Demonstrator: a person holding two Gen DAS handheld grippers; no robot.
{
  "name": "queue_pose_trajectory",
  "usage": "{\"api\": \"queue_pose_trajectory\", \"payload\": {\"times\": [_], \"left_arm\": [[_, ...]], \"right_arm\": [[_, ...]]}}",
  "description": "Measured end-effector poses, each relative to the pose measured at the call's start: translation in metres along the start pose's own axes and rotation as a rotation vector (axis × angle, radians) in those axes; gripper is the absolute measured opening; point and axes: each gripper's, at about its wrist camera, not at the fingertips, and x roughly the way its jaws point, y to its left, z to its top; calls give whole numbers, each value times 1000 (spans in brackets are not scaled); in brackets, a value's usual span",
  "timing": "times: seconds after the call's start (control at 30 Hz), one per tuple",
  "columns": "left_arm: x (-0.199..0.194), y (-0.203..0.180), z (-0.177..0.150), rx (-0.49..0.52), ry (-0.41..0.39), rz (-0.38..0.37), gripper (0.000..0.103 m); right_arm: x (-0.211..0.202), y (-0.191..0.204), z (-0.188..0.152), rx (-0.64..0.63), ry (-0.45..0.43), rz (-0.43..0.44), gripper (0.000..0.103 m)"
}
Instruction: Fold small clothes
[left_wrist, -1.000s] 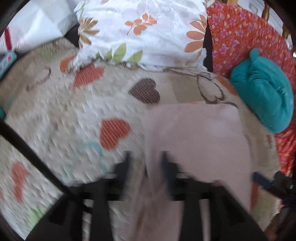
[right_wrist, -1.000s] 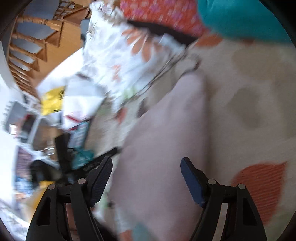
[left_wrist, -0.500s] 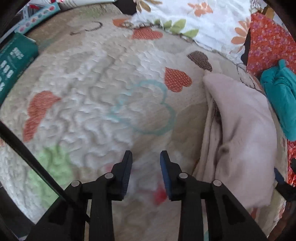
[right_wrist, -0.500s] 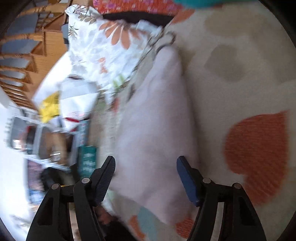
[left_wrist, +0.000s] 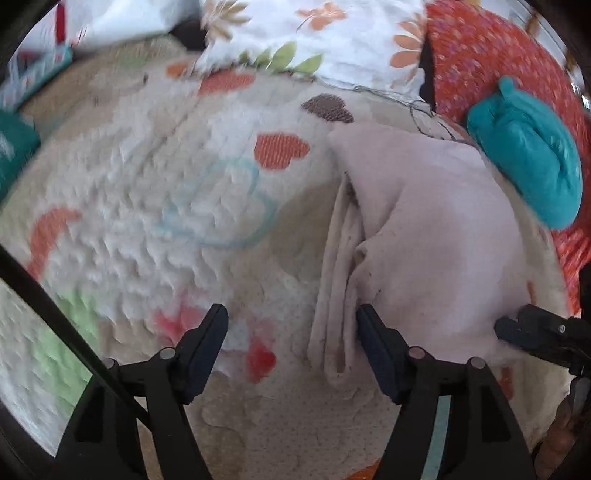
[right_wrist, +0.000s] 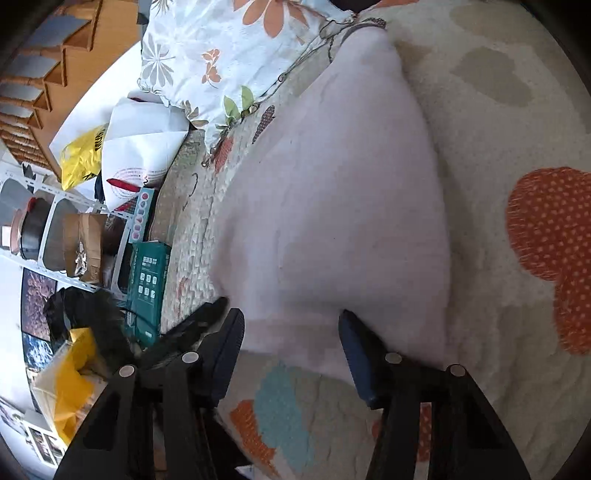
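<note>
Looking down along the left hand-held gripper (left_wrist: 291, 332), the left wrist view shows its two dark fingers spread apart and still widening, over a quilted bedspread (left_wrist: 147, 184) printed with orange, brown and pale blue hearts. The folded edge of a pale pink garment (left_wrist: 424, 229) lies between the fingers, close to the right-hand one, but the pads do not press on it. The garment lies flat on the bedspread, folded, with its layered edges showing along its left side. Just beyond its far right corner sits a teal folded garment (left_wrist: 528, 158), resting against a red flowered cushion (left_wrist: 487, 62). A white pillow with orange flowers and green leaves (left_wrist: 332, 33) lies at the far edge of the bed. At the right rim of this view, a finger of the right hand-held gripper (left_wrist: 532, 332) reaches the garment's right side.

From the right wrist view, the right hand-held gripper (right_wrist: 291, 339) has its fingers apart and drawing together, straddling the near edge of the pale pink garment (right_wrist: 343, 206); cloth lies between them, though whether the pads touch it cannot be told. The bedspread (right_wrist: 498, 129) shows a large orange heart to the right. Past the bed's left side stand a green box (right_wrist: 147, 280), a yellow bag (right_wrist: 81, 155) and a white shelf (right_wrist: 48, 236).
</note>
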Motion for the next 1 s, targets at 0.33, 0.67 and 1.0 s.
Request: {"api": "queue_pose_trajectory", "payload": {"times": [0.33,0.67,1.0], "left_arm": [[-23,-7,10,32,-134,28,71],[19,-26,40,20,-46,-165,78],[27,-41,47,-67,7,-340,42]], "right_arm": [[-64,-4,22,-48,-238,-133,81],[-18,-34,46,8,-208,-186,86],[-4,-8,56,-66,-196,-123,37]]}}
